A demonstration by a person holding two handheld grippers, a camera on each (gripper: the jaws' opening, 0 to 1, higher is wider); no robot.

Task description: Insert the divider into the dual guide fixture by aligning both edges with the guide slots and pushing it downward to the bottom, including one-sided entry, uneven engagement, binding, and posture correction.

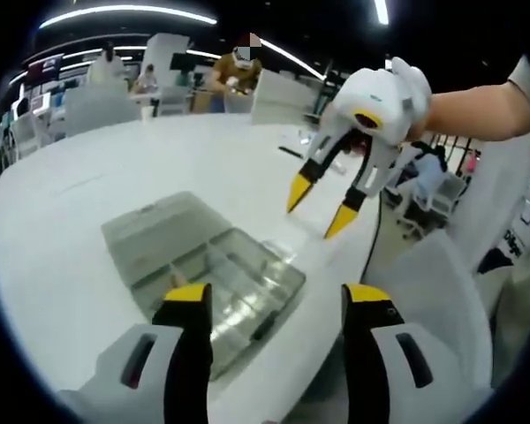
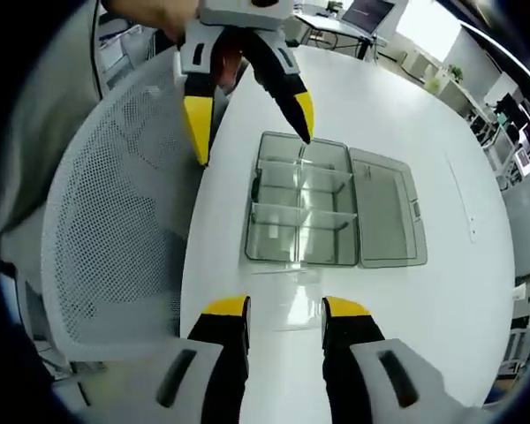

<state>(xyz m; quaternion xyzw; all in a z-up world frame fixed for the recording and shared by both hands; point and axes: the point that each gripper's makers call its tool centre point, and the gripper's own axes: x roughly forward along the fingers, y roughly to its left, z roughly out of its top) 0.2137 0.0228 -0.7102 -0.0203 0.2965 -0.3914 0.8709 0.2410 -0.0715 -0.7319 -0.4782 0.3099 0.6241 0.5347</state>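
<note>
**Hovering over the clear fixture, both grippers empty**

Being held above the white table are two yellow-tipped grippers, neither one touching anything. In the left gripper view, the left gripper is being kept with its jaws spread apart and nothing between them, just over the near end of the clear fixture box. The right gripper is being seen beyond it, raised off the table, jaws parted and empty, with a person's hand wrapped around its white body.

In the right gripper view, the right gripper is being held with parted jaws above the table edge, just short of the box. The box is lying flat near that edge, its lid folded open to one side. Clear partitions are being seen crossing its compartments. One clear divider is standing across the box; whether it is fully seated cannot be told. A white mesh chair is standing just beside the table.
</note>
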